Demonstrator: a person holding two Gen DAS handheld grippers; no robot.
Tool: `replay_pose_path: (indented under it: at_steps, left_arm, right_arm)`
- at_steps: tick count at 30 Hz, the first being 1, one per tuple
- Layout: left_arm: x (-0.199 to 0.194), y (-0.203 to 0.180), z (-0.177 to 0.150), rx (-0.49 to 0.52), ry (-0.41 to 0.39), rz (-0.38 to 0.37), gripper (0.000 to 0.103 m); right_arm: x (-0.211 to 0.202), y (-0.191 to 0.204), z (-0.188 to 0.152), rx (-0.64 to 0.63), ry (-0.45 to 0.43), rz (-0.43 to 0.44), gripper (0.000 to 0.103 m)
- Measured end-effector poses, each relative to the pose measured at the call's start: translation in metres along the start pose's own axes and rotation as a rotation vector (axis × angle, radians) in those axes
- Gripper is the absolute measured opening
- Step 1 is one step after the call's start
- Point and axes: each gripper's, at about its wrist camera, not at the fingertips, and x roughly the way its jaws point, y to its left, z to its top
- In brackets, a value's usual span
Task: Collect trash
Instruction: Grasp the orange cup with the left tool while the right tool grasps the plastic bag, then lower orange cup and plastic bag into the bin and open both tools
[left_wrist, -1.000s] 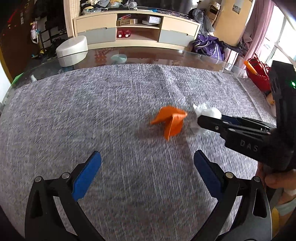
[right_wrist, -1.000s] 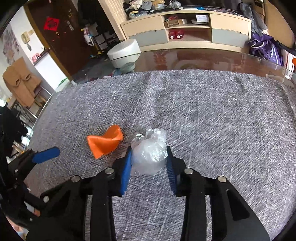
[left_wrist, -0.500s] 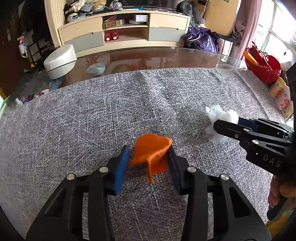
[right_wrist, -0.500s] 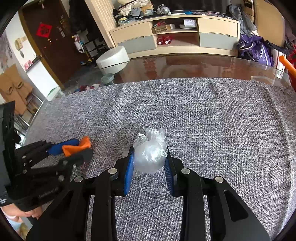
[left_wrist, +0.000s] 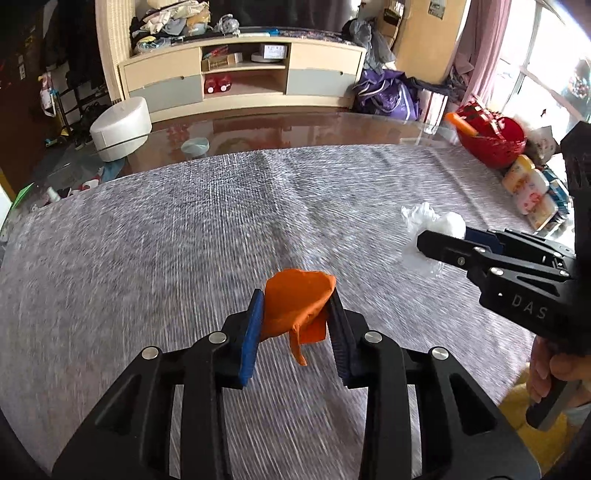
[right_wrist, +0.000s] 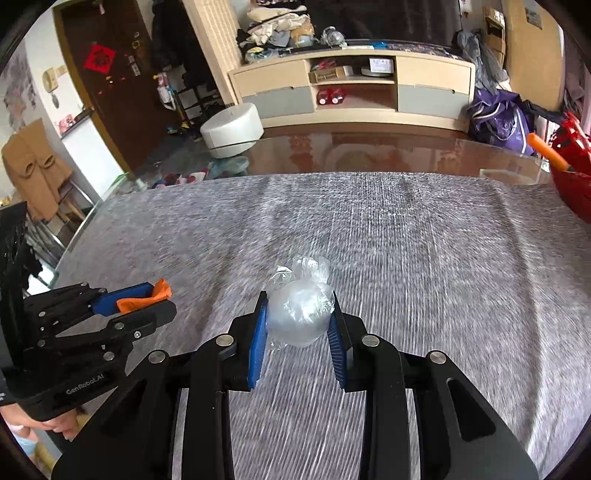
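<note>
orange scrap (left_wrist: 295, 306) sits pinched in my left tongs (left_wrist: 297, 321), and the clear plastic wad (right_wrist: 299, 314) is clamped in my right tongs (right_wrist: 298, 325), both just above the grey worktop (left_wrist: 147, 240). pickup looks done (no bin in view), so next i must find somewhere to drop both.

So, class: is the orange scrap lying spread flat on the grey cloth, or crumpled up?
Crumpled. The orange scrap bunches in folds, pinched between the left gripper pads, one corner drooping below, not flat on the grey cloth.
</note>
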Motion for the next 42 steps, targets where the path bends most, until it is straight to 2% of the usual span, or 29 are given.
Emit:
replay_pose_path:
  at_steps: [10,16,22,27,30,37,42]
  left_arm:
    - [-0.078,-0.029,-0.070,-0.049,-0.054,-0.055,0.033]
    - [-0.096,-0.045,-0.122,-0.063,-0.038,-0.079,0.033]
    - [-0.094,-0.057,-0.174,-0.086,0.002,-0.094,0.033]
    - [-0.083,-0.061,-0.210,-0.115,0.041,-0.096,0.033]
    - [-0.069,-0.061,-0.232,-0.130,0.091,-0.093,0.033]
    - [-0.042,-0.067,-0.268,-0.138,0.174,-0.093,0.033]
    - [-0.026,-0.074,-0.281,-0.115,0.229,-0.091,0.033]
  right_arm:
    - [-0.060,0.011,-0.064,-0.013,0.013,-0.010,0.031]
    - [-0.088,0.017,-0.116,-0.019,0.023,0.009,0.031]
    - [-0.092,0.024,-0.159,-0.015,0.057,0.023,0.031]
    - [-0.076,0.026,-0.195,0.016,0.114,0.048,0.031]
    - [-0.063,0.024,-0.212,0.035,0.151,0.047,0.031]
    - [-0.040,0.019,-0.242,0.068,0.217,0.049,0.031]
    - [-0.027,0.018,-0.255,0.075,0.264,0.051,0.031]
